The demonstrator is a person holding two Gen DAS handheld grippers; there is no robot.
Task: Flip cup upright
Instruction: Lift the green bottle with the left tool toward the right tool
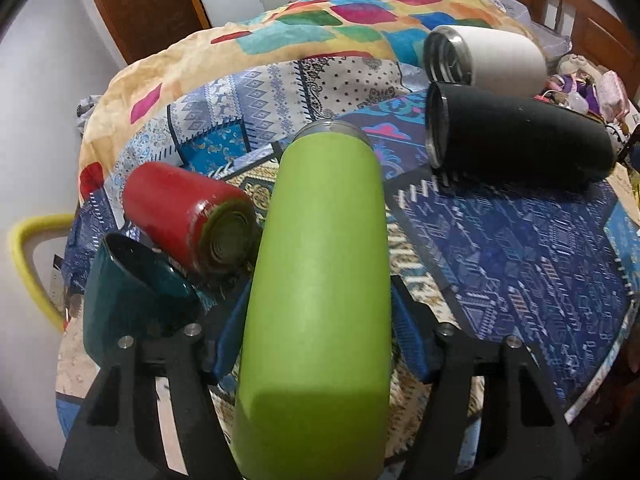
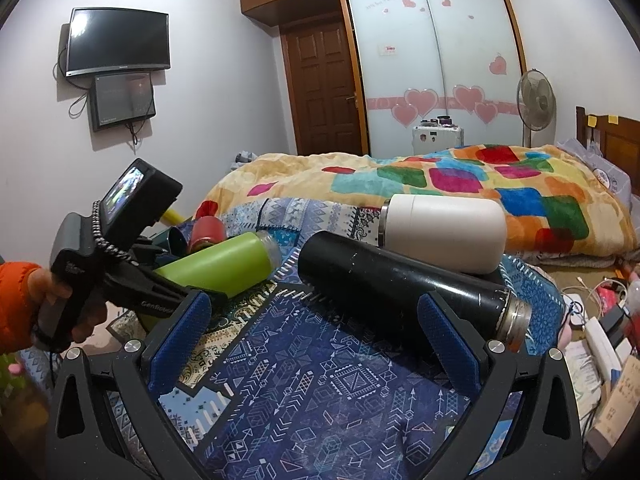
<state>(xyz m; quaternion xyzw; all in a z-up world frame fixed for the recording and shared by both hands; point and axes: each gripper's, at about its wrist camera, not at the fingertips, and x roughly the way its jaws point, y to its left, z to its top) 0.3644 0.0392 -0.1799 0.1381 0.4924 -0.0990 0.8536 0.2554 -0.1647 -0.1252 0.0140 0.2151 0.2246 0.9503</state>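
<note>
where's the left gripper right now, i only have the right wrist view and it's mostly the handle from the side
Observer: The left gripper is shut on the green bottle; both blue pads press the bottle's sides, low on its body.
Operator: which end points away from the gripper
Observer: Its open steel rim points away from the camera, toward the bed.
Operator: anything crowding it on the far side
Observer: A red cup lies on its side just left of the bottle, its base facing the camera, and a dark teal cup sits nearer, beside the left finger.
Operator: and my right gripper
Observer: The right gripper is open, holding nothing, with the black bottle lying just ahead of it.
</note>
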